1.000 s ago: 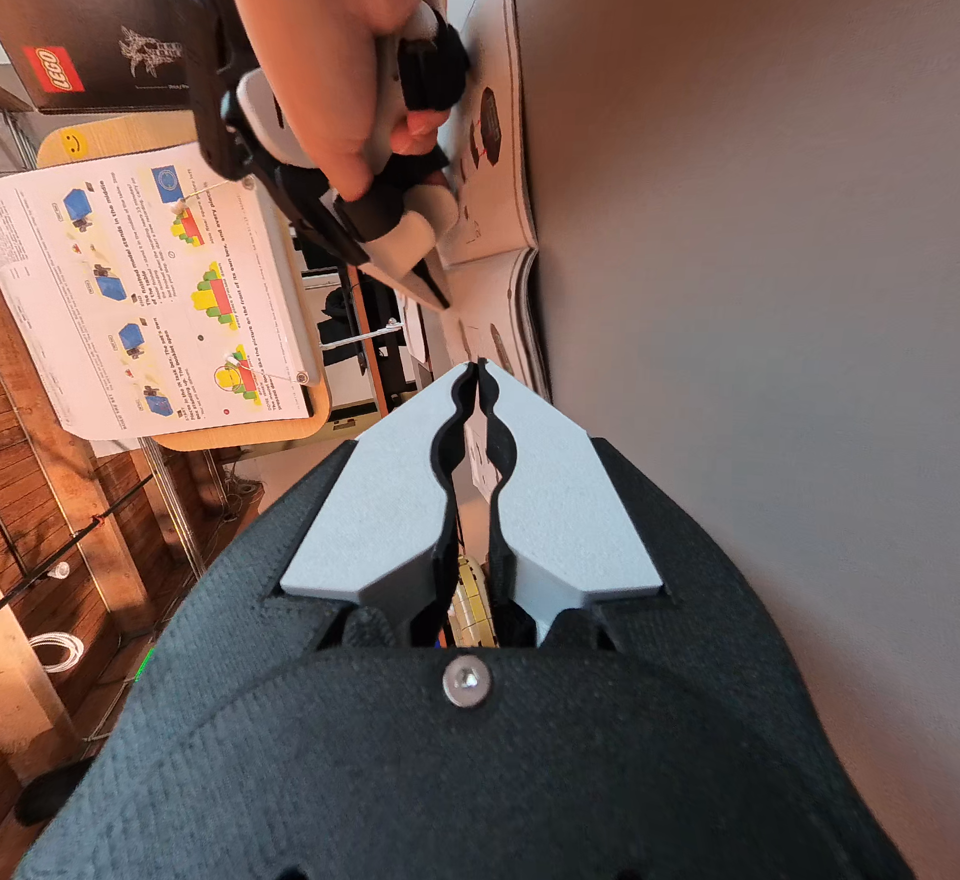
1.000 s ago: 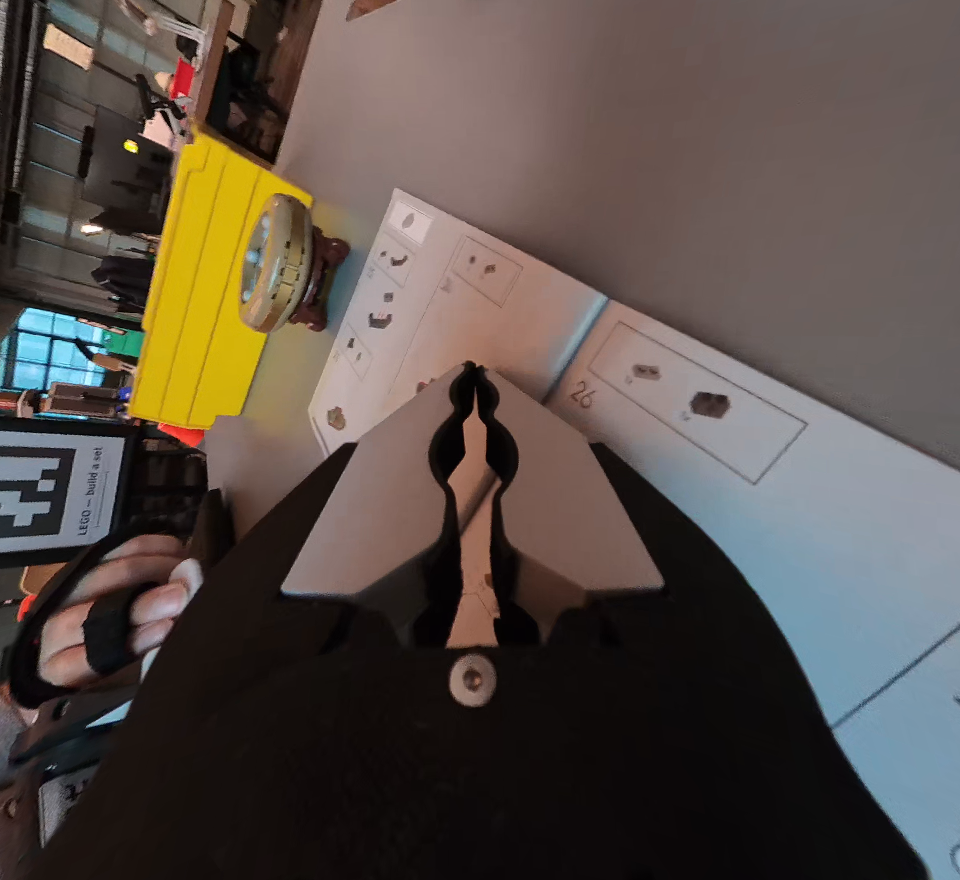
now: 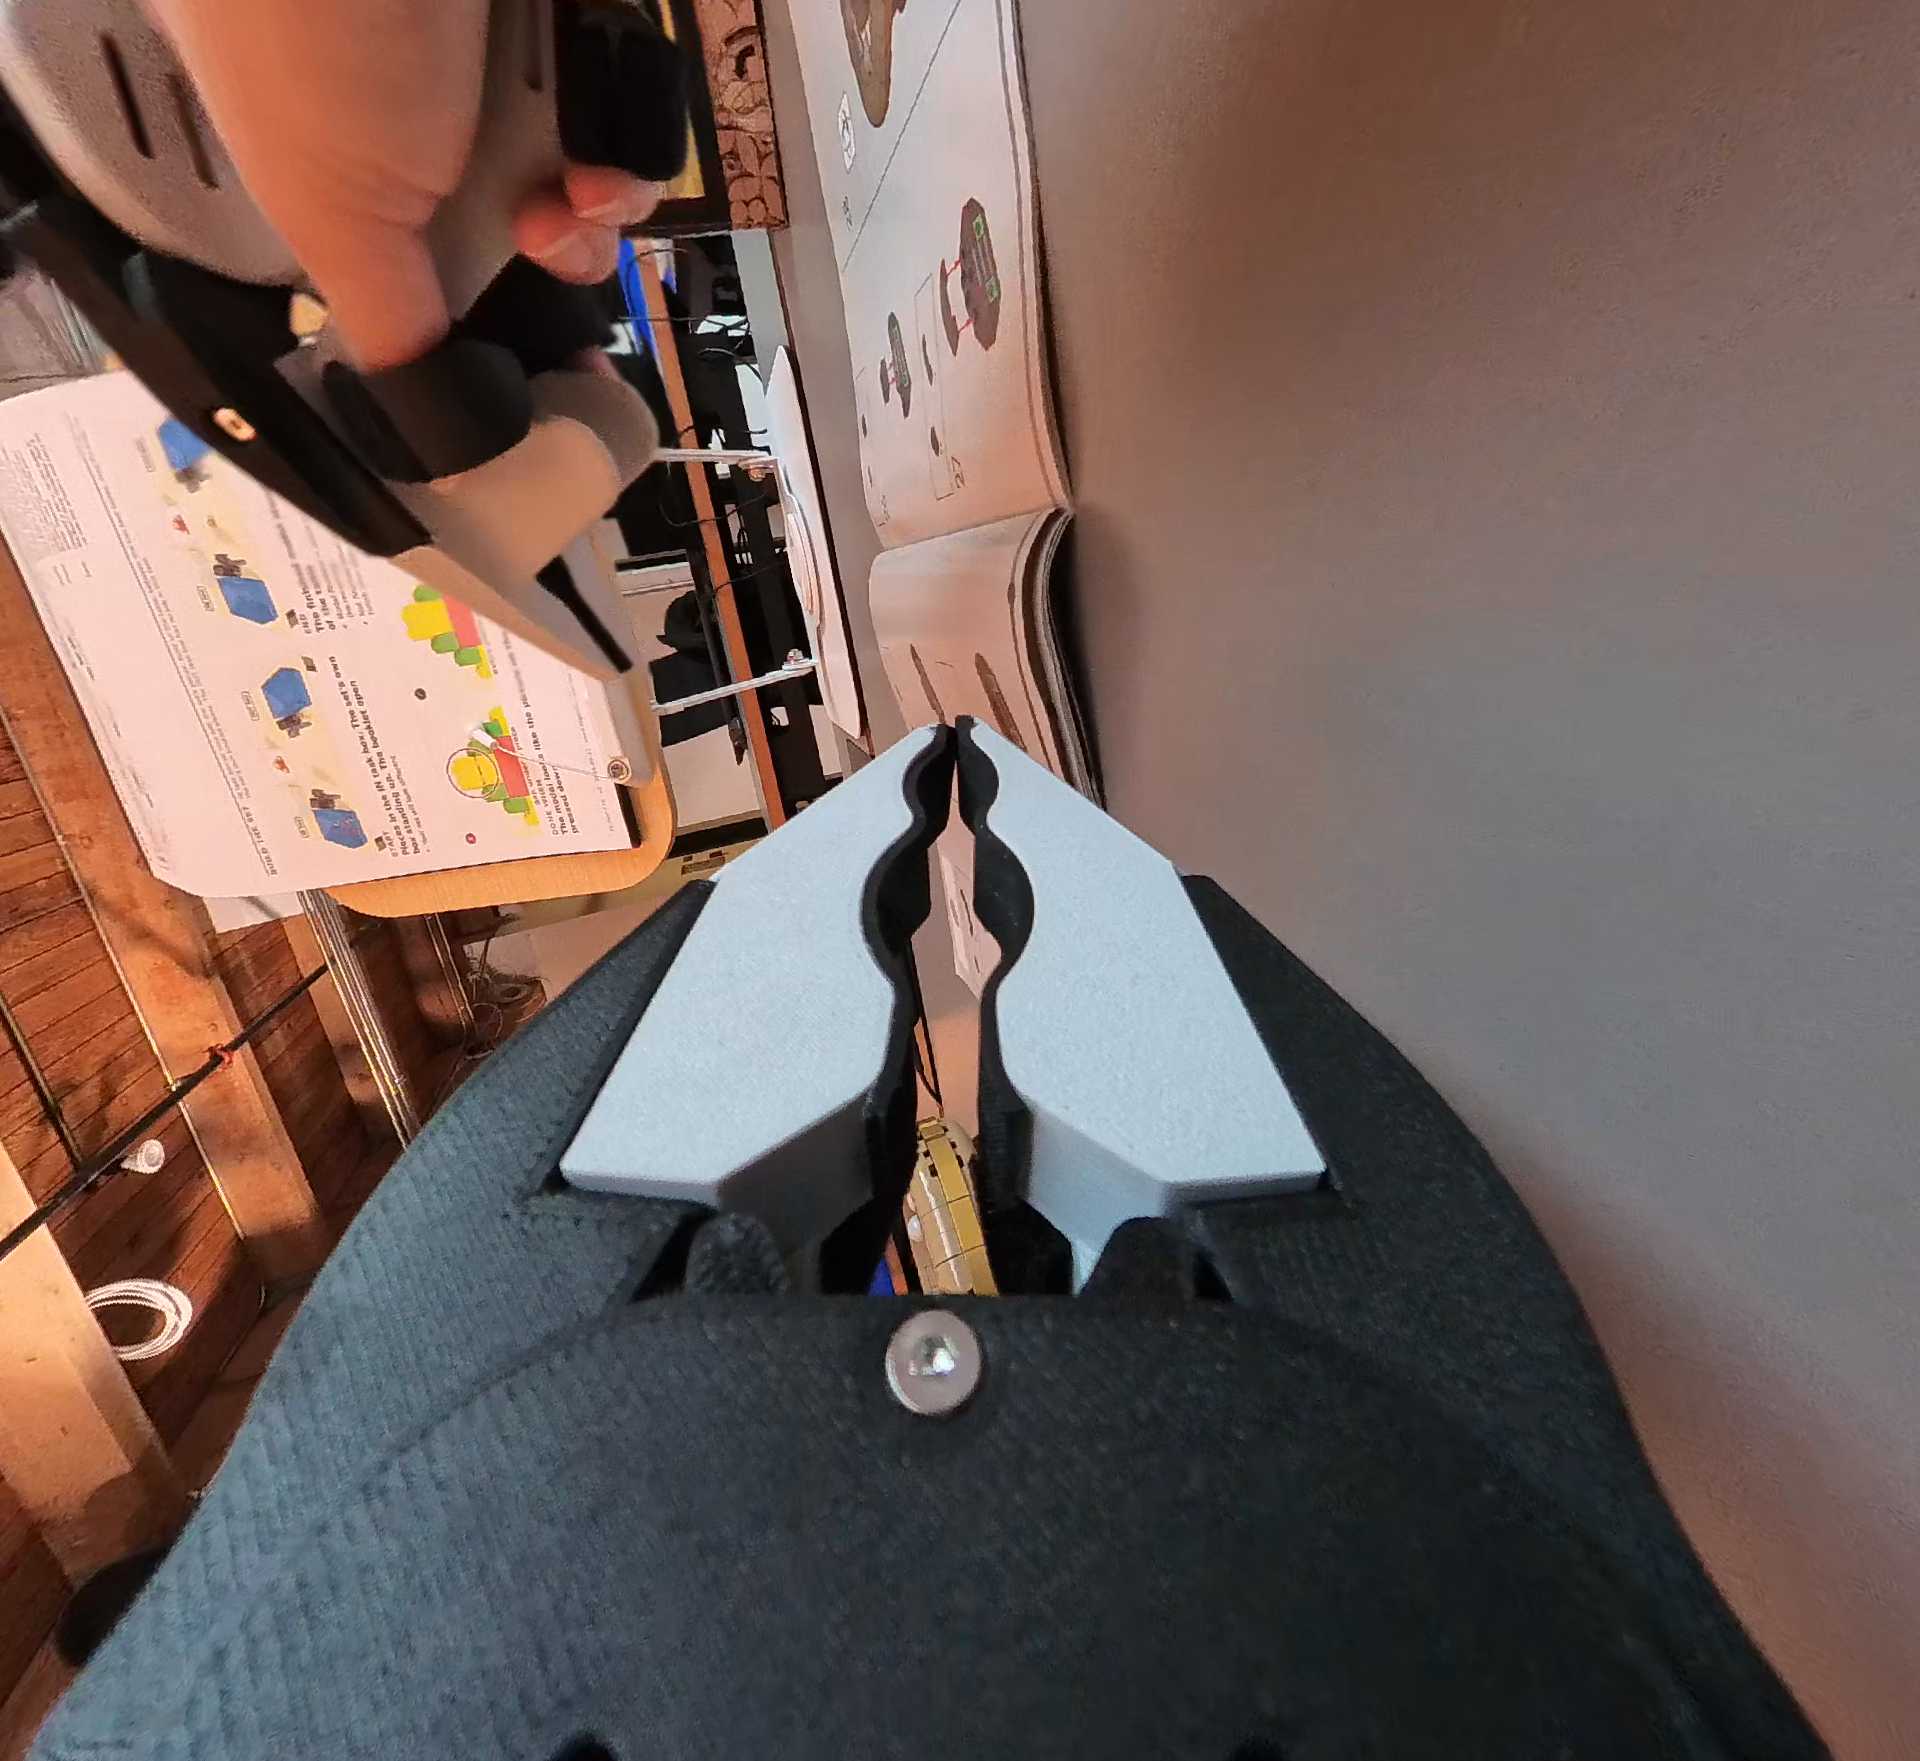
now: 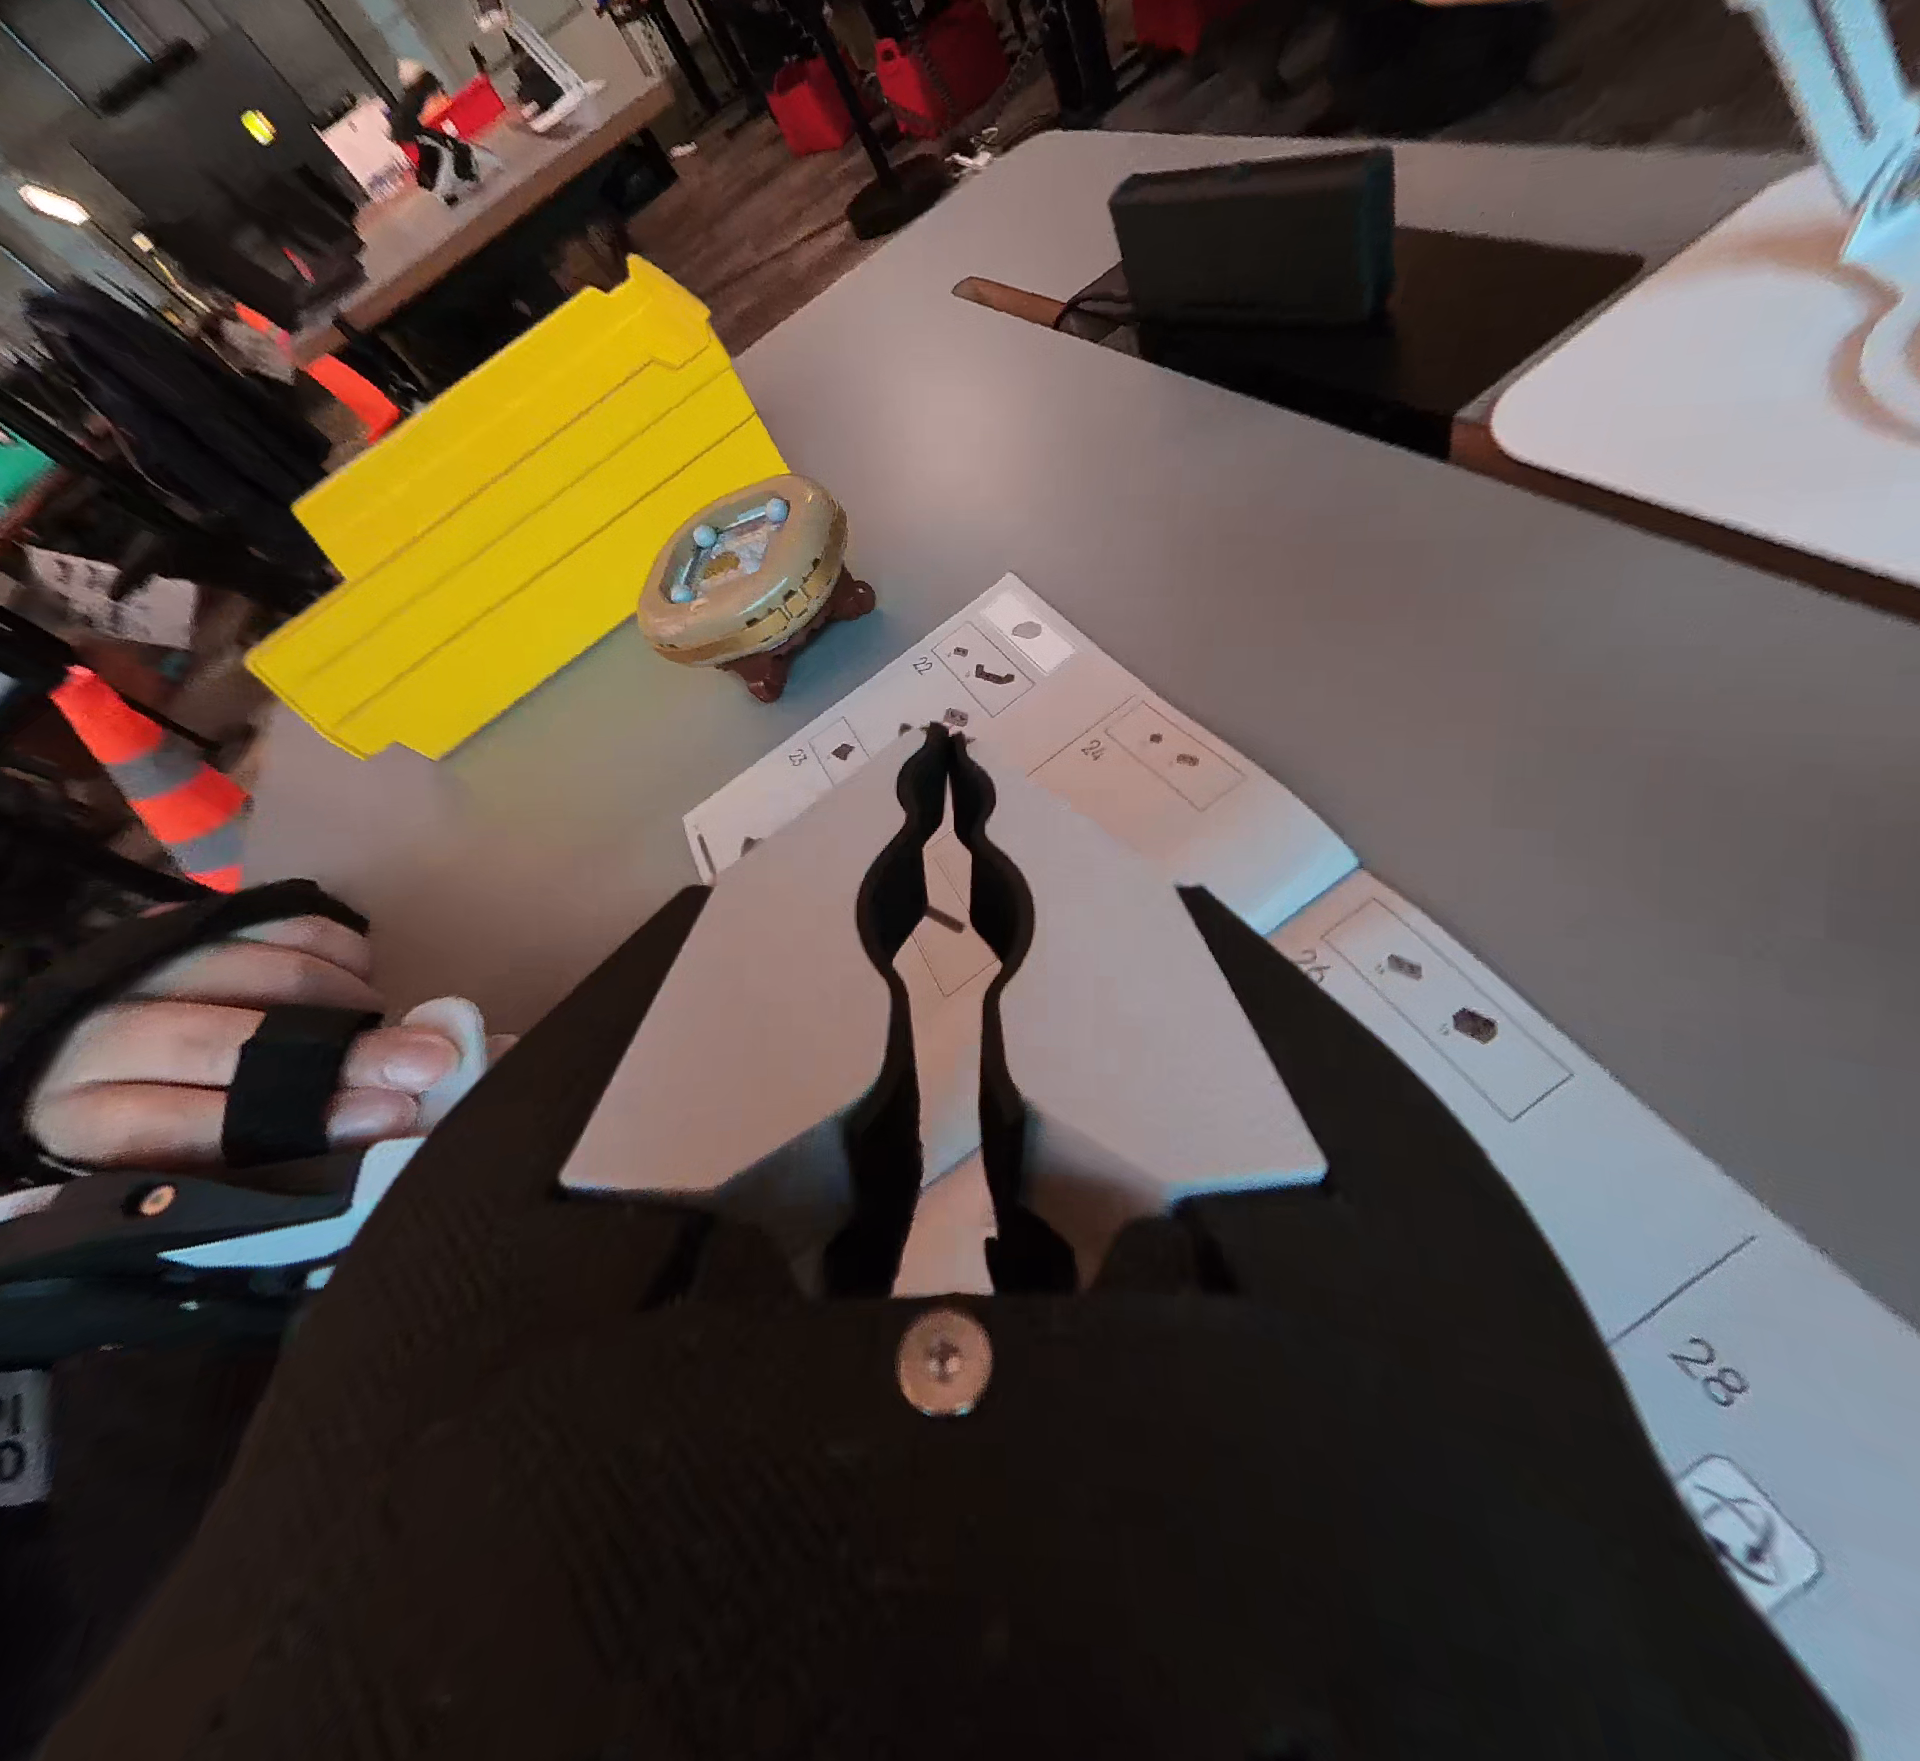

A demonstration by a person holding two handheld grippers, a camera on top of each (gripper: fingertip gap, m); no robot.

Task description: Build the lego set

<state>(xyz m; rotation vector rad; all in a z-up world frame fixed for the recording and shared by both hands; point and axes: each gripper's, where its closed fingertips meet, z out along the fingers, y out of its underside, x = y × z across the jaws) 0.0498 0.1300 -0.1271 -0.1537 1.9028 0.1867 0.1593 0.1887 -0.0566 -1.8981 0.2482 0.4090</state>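
Left gripper [image 3: 954,732]: the jaws are closed, tips meeting, with only the wavy gaps between the pads further back. Nothing is held at the tips. A gold and tan lego piece [image 3: 948,1212] shows through the gap near the jaw base; whether the pads touch it cannot be told. Ahead of the jaws and slightly to their right lies the open instruction booklet [image 3: 935,277] on the grey desk [image 3: 1455,672].

Right gripper [image 4: 945,743]: the jaws are closed, tips touching, and they hold nothing. They hang above the instruction booklet, whose pages extend under and to the right of the jaws. Ahead and to the left of the tips stands the lego model [image 4: 743,584], a round gold disc on dark brown feet, upright on the desk. Just behind it, farther left, sits a yellow bin [image 4: 499,527], close to the model.

In the left wrist view, the right gripper appears ahead and to the left, gripped by a hand [image 3: 343,80]. In the right wrist view, a hand [image 4: 239,1057] shows left of the jaws.
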